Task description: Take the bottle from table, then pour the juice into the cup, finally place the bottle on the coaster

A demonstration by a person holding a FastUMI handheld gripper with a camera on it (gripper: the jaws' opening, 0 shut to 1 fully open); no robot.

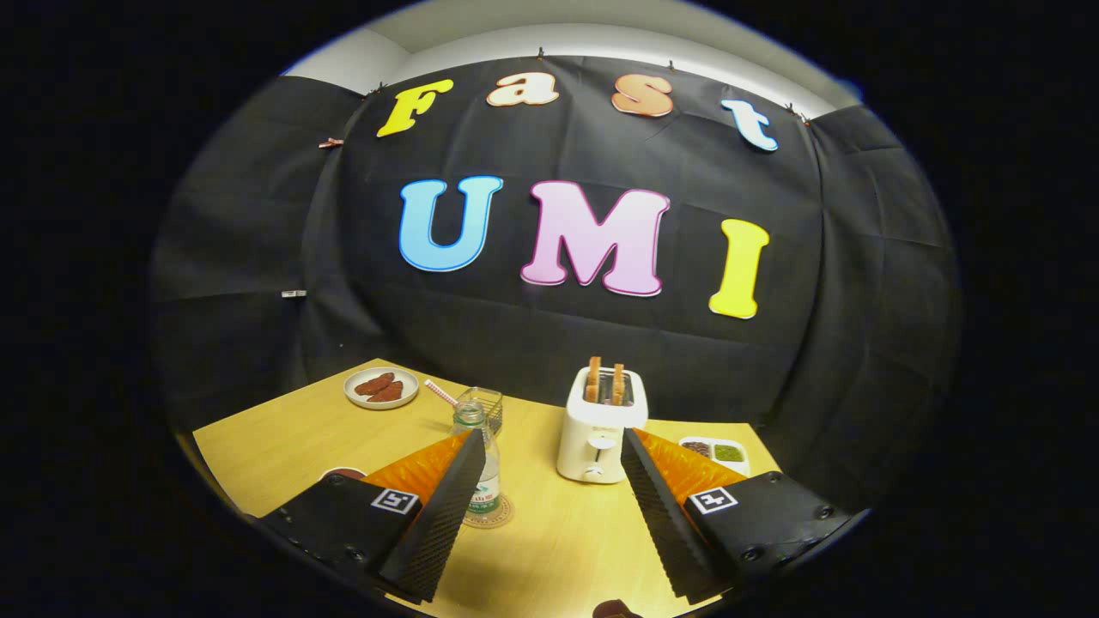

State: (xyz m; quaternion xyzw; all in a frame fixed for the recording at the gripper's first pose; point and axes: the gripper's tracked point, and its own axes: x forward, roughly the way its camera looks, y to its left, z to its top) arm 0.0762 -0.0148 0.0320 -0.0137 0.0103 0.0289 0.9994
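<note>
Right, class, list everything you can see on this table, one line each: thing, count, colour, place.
bottle: one, clear with a pale cap, upright on the coaster, just ahead of the left finger.
coaster: one, brownish, round, under the bottle.
cup: one, clear glass, behind the bottle, with a striped straw.
plate: one, white, reddish-brown food on it, far corner of the table.
toaster: one, white, two toast slices sticking up, beyond the fingers.
tray: one, white, dark and green fillings, past the right finger.
table: one, light wood.
tool: one, fingers open, nothing between them.
</note>
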